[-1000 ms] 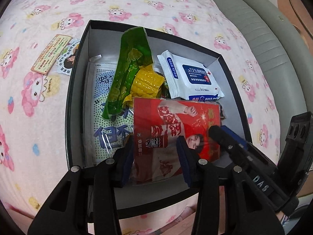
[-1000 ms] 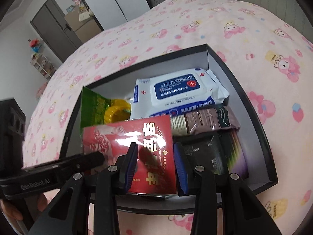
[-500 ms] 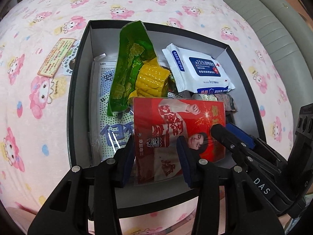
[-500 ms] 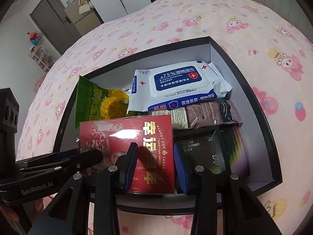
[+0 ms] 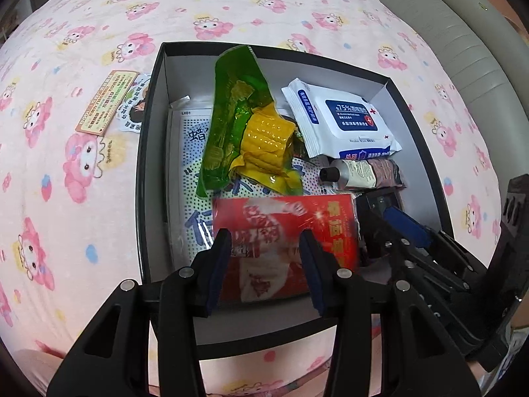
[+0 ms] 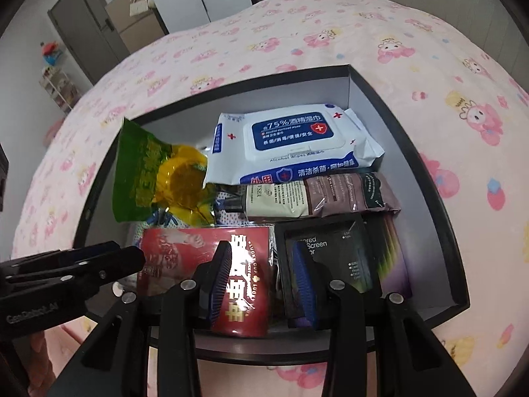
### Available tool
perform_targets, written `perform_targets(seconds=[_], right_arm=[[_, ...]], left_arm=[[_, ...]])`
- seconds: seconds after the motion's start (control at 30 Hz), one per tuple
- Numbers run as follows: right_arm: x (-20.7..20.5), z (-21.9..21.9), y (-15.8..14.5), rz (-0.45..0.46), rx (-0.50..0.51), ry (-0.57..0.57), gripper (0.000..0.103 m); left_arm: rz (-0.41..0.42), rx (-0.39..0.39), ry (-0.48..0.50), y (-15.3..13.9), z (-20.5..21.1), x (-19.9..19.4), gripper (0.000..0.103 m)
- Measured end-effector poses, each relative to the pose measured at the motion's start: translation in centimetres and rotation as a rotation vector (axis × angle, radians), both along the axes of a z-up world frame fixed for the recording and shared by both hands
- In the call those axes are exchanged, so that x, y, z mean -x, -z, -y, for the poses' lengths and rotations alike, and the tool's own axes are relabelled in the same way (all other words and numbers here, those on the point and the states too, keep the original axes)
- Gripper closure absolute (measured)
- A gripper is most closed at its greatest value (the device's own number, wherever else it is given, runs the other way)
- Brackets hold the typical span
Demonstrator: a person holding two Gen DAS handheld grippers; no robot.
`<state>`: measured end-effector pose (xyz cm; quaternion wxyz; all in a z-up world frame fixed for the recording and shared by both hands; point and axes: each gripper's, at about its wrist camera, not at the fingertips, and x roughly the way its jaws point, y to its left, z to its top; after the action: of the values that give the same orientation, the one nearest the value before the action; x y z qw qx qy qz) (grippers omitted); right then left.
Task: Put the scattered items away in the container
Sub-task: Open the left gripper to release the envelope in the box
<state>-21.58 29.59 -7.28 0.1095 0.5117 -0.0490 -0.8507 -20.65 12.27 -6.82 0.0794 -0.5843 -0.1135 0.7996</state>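
A black box with grey walls (image 5: 145, 165) (image 6: 264, 96) sits on the pink bedspread. Inside lie a red coffee packet (image 5: 284, 218) (image 6: 185, 251), a green corn bag (image 5: 244, 132) (image 6: 165, 172), a white wipes pack (image 5: 344, 122) (image 6: 297, 139), a tube (image 5: 357, 173) (image 6: 297, 198), a black screen-protector box (image 6: 330, 258) and a printed sheet (image 5: 188, 172). My left gripper (image 5: 263, 235) hovers open above the red packet, which runs past both fingers. My right gripper (image 6: 261, 248) hangs open over the packet's right edge and the black box. Neither pair of pads presses on anything.
A tan card (image 5: 105, 102) and a small sticker (image 5: 135, 106) lie on the bedspread (image 5: 82, 215) just left of the box. A grey padded headboard (image 5: 463, 49) borders the bed on the right. A door (image 6: 86, 26) and a shelf stand far behind.
The red packet's top edge has tipped down, so it lies flatter in the box. Both grippers kept their opening and only tilted slightly.
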Motion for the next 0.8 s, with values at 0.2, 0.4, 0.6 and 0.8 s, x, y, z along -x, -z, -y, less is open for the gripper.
perform_targets(seconds=[0.2,0.4,0.6,0.8], right_arm=[[-0.2,1.5,0.3,0.0,-0.056,-0.055,0.069],[-1.6,1.7,-1.4,-0.072,-0.052,-0.05,0.068],[-4.6,1.8,-3.2,-0.148,-0.06,-0.029,0.067],[-7.5,3.7,-4.1,-0.163,-0.036,-0.053,0.067]], left_arm=[[-0.024,-0.011,0.011,-0.5,0.4,-0.9,0.06],[-0.081,-0.046,0.018,-1.8,0.7,-2.2,0.06],[-0.13,-0.055,0.04,-3.0,1.2,-4.6,0.059],[-0.144,-0.065,0.043,-3.8,2.4,-7.1,0.058]])
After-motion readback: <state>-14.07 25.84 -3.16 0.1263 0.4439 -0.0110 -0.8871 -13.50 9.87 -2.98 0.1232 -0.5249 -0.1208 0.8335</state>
